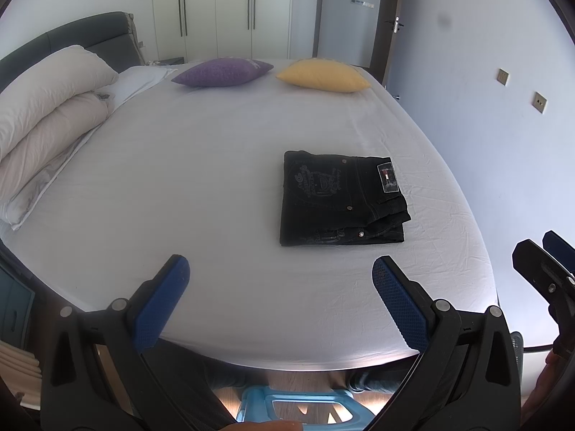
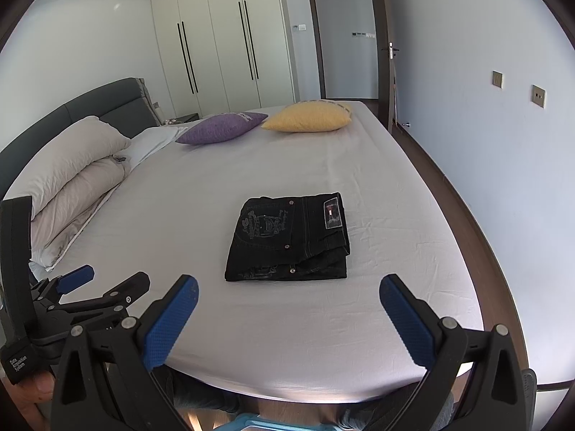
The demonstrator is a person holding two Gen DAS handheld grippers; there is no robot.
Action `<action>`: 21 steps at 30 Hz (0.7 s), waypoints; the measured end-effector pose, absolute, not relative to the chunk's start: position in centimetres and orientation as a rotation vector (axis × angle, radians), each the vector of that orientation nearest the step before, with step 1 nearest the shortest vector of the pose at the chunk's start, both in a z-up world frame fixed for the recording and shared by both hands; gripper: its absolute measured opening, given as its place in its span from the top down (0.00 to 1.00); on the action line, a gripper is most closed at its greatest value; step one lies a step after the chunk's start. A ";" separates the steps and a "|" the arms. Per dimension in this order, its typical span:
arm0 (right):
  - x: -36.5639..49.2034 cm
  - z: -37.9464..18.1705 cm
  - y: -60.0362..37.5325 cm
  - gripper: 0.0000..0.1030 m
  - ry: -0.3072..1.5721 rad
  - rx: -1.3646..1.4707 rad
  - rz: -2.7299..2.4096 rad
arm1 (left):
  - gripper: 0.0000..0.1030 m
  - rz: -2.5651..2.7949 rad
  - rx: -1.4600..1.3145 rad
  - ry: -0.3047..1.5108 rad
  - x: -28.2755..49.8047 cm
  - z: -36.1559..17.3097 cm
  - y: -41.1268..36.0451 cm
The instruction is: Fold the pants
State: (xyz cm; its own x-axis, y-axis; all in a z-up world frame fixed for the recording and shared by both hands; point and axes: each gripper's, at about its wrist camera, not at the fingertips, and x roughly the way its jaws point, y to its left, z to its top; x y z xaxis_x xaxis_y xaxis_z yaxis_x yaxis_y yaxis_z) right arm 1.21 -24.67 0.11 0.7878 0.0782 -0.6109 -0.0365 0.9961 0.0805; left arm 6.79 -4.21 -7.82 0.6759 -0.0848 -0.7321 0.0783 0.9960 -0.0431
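Observation:
Black jeans [image 1: 341,199] lie folded into a neat rectangle on the white bed sheet [image 1: 201,186], a label patch facing up. They also show in the right wrist view [image 2: 291,240]. My left gripper [image 1: 280,269] is open and empty, held over the bed's near edge, short of the jeans. My right gripper [image 2: 287,287] is open and empty, also held back from the jeans above the near edge. The right gripper shows at the right edge of the left wrist view [image 1: 546,269]; the left gripper shows at the lower left of the right wrist view [image 2: 90,287].
A purple cushion [image 1: 222,72] and a yellow cushion [image 1: 323,75] lie at the far end of the bed. A rolled beige duvet [image 1: 46,118] lies along the left side by the dark headboard [image 2: 107,107]. A blue plastic stool [image 1: 294,406] stands below. Wall at right.

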 end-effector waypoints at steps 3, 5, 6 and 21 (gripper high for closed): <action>1.3 0.1 -24.7 0.00 0.662 0.066 0.063 | 0.00 -0.091 -0.009 0.824 6.8 -7.8 -4.2; 1.3 0.2 -24.7 0.00 0.661 0.065 0.063 | 0.00 -0.091 -0.009 0.824 6.8 -7.8 -4.2; 1.3 0.1 -24.7 0.00 0.662 0.065 0.063 | 0.00 -0.090 -0.009 0.824 6.8 -7.8 -4.2; 1.1 -0.3 -25.1 0.00 0.673 0.061 0.069 | 0.00 -0.093 -0.008 0.824 6.8 -7.8 -4.2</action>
